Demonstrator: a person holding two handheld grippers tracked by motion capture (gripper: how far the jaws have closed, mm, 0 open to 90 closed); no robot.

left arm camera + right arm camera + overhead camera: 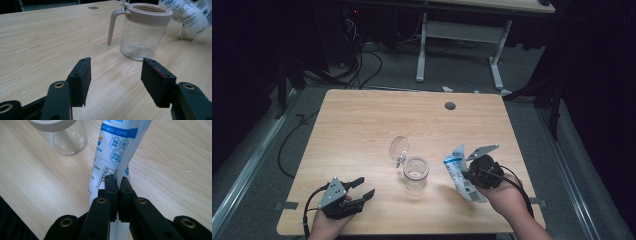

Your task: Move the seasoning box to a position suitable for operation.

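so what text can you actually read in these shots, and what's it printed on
Nothing can be quoted for certain.
Pouch, held in the right gripper: blue hexagon badges and a table of small print that looks Chinese, too small and blurred to read.
Pouch, left gripper view: lines of blue print and a square code, too blurred.
Jar: no print.
Table: no print.
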